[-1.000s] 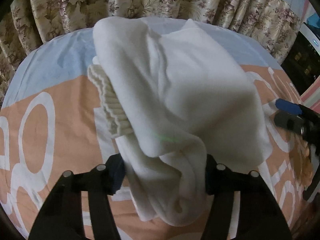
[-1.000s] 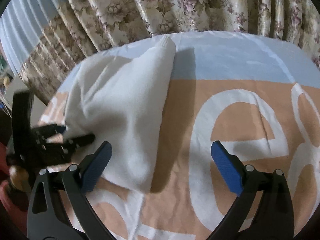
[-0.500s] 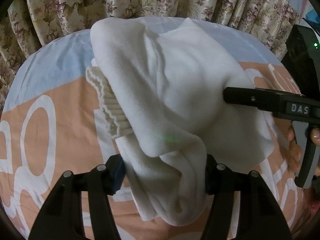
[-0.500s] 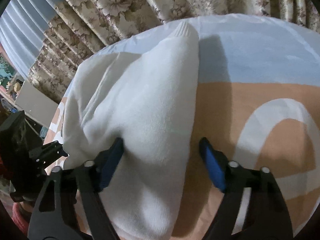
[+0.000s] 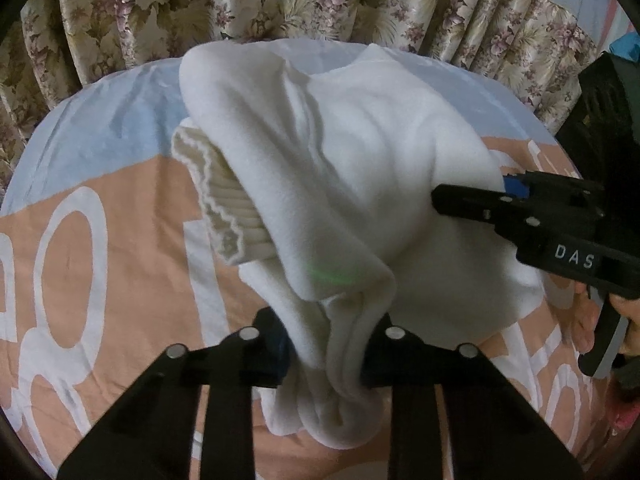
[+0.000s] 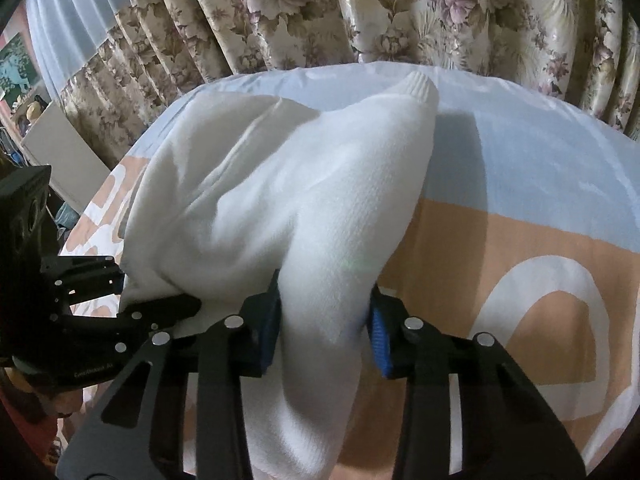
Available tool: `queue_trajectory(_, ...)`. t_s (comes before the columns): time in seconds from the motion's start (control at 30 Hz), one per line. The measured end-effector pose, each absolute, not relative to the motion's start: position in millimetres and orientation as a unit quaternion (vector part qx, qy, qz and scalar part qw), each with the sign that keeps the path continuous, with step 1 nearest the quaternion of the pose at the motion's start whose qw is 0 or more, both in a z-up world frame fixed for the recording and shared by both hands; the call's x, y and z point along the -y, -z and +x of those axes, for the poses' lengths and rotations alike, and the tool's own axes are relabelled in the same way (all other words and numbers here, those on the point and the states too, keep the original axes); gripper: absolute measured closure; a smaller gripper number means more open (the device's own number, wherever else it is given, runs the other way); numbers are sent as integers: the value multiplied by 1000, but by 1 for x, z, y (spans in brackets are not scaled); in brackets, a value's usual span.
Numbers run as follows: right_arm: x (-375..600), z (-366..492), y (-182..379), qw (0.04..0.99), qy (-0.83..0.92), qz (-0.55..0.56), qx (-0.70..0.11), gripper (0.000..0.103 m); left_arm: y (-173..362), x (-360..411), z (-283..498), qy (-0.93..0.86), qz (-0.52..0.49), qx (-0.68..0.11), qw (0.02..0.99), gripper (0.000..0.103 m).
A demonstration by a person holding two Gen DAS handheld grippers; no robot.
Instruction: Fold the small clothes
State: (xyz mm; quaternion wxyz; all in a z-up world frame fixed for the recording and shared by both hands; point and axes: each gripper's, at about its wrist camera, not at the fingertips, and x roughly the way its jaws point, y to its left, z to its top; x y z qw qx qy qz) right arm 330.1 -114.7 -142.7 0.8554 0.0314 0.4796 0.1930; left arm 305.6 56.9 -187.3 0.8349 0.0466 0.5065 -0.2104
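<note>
Since one second ago: right hand-held gripper [image 6: 324, 320] advanced from open, beside the cloth, to closed on a gathered fold of the white garment [image 5: 360, 184]. Left hand-held gripper [image 5: 324, 344] unchanged, clamped on the near bunched edge. Judged consequence for the task: both ends now gripped, so a lift or fold-over seems ready to begin; no fold yet laid flat.

Garment located mid-bed, heaped on the printed bedsheet [image 5: 120, 220], partly raised between the two grippers; ribbed cuff [image 5: 228, 208] protruding at its left side in the left wrist view, a second ribbed end [image 6: 420, 86] at the far tip in the right wrist view.

Count: one garment, two hand-held grippers, one bedsheet, one floral curtain [image 6: 400, 12] behind. Further clothes: none visible.
</note>
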Motion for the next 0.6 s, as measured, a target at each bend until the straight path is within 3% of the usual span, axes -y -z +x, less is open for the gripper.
queue_trajectory(0.6,123,301,70,909,-208,4,-362,69,119,-33,284,172,89,-435,879,81)
